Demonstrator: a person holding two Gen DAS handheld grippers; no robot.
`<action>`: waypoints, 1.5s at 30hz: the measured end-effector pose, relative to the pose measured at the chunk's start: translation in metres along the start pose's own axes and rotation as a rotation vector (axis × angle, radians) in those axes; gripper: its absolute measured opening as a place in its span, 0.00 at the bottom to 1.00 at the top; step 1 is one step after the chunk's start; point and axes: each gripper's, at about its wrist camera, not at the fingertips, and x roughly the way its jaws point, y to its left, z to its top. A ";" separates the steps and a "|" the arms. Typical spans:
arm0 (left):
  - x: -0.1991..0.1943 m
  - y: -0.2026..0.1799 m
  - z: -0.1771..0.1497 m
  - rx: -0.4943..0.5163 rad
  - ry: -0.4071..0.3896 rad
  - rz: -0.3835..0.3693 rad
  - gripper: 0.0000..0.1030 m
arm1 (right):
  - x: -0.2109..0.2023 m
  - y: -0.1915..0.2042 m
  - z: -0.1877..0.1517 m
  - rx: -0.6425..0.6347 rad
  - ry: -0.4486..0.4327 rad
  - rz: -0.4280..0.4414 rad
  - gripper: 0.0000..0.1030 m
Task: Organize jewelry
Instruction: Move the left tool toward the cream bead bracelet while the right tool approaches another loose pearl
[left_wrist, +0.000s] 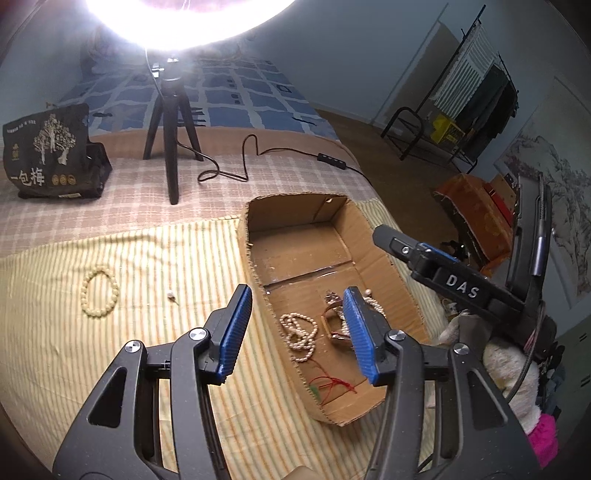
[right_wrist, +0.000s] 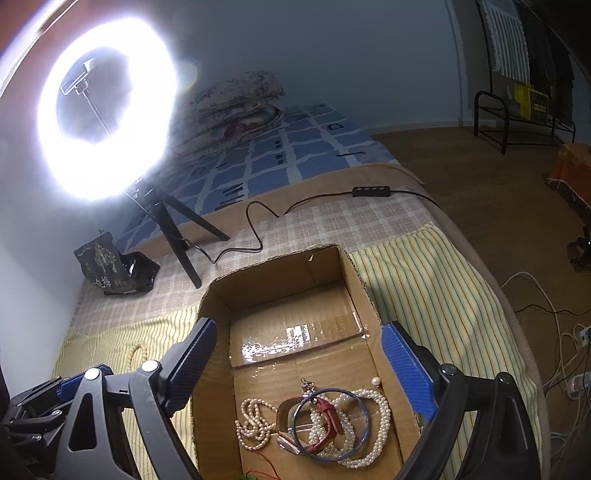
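An open cardboard box (left_wrist: 255, 236) (right_wrist: 362, 280) sits on the striped cloth. Inside lie a pearl necklace (left_wrist: 301, 334) (right_wrist: 253, 421), a red-strapped watch (right_wrist: 327, 413), a blue bangle (right_wrist: 364, 410), a pearl bracelet (right_wrist: 382, 402) and a red string (left_wrist: 334, 384). A cream bead bracelet (left_wrist: 99, 293) and a small earring (left_wrist: 171, 295) lie on the cloth left of the box. My left gripper (left_wrist: 299, 328) is open and empty over the box's left wall. My right gripper (right_wrist: 299, 354) is open and empty above the box; it also shows in the left wrist view (left_wrist: 384, 232).
A ring light on a tripod (left_wrist: 170, 147) (right_wrist: 107, 125) stands behind the box, its cable (left_wrist: 258, 155) trailing right. A black snack bag (left_wrist: 51, 155) (right_wrist: 110, 269) sits at the back left. The bed edge drops to the floor on the right (right_wrist: 498, 295).
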 end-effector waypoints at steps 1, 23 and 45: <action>-0.002 0.002 0.000 0.000 -0.002 0.006 0.51 | -0.001 0.002 0.000 -0.004 0.000 0.000 0.96; -0.039 0.115 0.012 -0.153 -0.066 0.143 0.51 | -0.004 0.059 -0.002 -0.144 -0.049 0.037 1.00; -0.002 0.208 0.001 -0.298 0.057 0.207 0.50 | 0.063 0.148 -0.044 -0.273 0.213 0.208 0.61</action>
